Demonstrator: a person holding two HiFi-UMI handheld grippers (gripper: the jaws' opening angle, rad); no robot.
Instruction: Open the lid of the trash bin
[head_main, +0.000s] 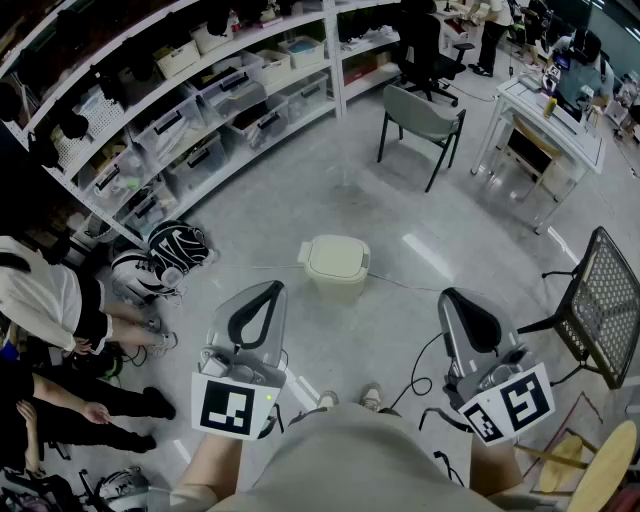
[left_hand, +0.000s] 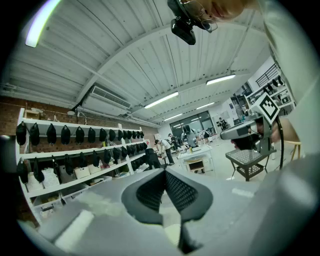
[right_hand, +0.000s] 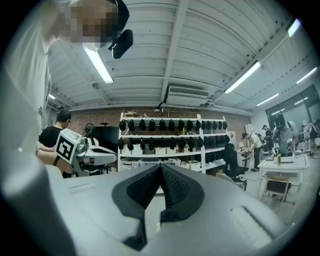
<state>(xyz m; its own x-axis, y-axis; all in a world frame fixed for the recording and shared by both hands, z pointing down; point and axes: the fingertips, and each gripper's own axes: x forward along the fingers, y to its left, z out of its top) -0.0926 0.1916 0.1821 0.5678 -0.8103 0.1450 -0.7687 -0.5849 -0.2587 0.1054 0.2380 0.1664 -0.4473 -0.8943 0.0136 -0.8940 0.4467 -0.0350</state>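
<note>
- The pale concrete floor (head_main: 300, 190) filled most of the head view.
- Long white shelving (head_main: 180, 110) ran along the upper left, loaded with clear storage boxes; in the right gripper view the same kind of shelving (right_hand: 170, 145) carried rows of dark caps.
- A white counter (head_main: 545, 125) stood at the upper right, with a grey chair (head_main: 420, 115) beside it on the open floor.
- A black mesh chair (head_main: 605, 300) stood at the right edge, near the right tool.
- A person (head_main: 50, 300) in a white top sat at the left edge.
- The trash bin (head_main: 335, 268), cream-coloured, stood upright on the floor at the centre of the head view, ahead of the person's feet. Its lid (head_main: 337, 256) lay flat and closed on top. It sat between the two tools in the picture and well apart from both.
- The left tool (head_main: 270, 290) was held low at the left, its jaws pressed together tip to tip, as its own view (left_hand: 165, 172) showed.
- The right tool (head_main: 455, 296) was held low at the right, its jaws likewise closed against each other (right_hand: 161, 167).
</note>
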